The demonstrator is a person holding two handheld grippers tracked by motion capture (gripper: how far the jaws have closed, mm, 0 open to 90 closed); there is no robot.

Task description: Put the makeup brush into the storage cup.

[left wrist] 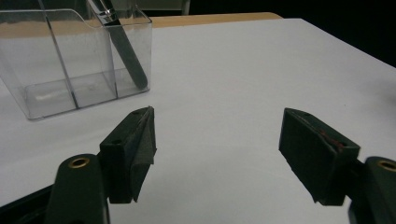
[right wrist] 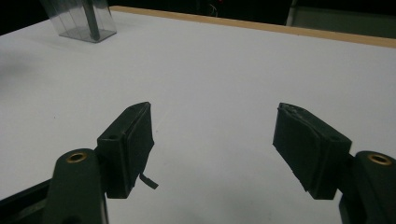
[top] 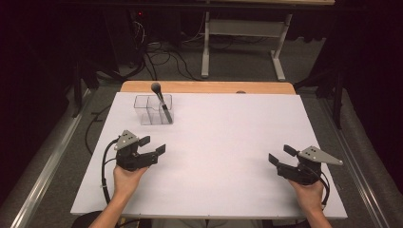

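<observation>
Brush and holder sit together at the far left of the white tabletop (top: pixel 228 142): a makeup brush (top: pixel 160 100) stands leaning in the right-hand compartment of a clear plastic organizer (top: pixel 153 110), its dark rounded bristle head up above the rim and its handle end resting on the floor of the box. In the left gripper view the handle shows as a dark, smooth, tapered shaft topped by a bright metal ferrule, and the box walls are thin and see-through, with a divider between compartments.

The left tongs (top: pixel 153 145) rest nearest to the organizer, aimed toward the middle of the tabletop, standing wide apart with nothing between the pads. The right tongs (top: pixel 280 155) lie well apart at the right side of the tabletop, likewise spread wide and holding nothing.

By my judgement the brush is light and stiff along the handle, soft only at the head. The glossy handle and ferrule look slippery, so a squeeze there could let it twist or slide. The best hold is probably on the exposed shaft just above the box rim, below the bristles, pads square across it, then a lift along the lean of the handle so it does not lever against the wall. The bristles should not be pinched, since they would splay and give no grip.

The organizer itself looks light, rigid and somewhat brittle; it may tip or skid if the brush drags on it.
</observation>
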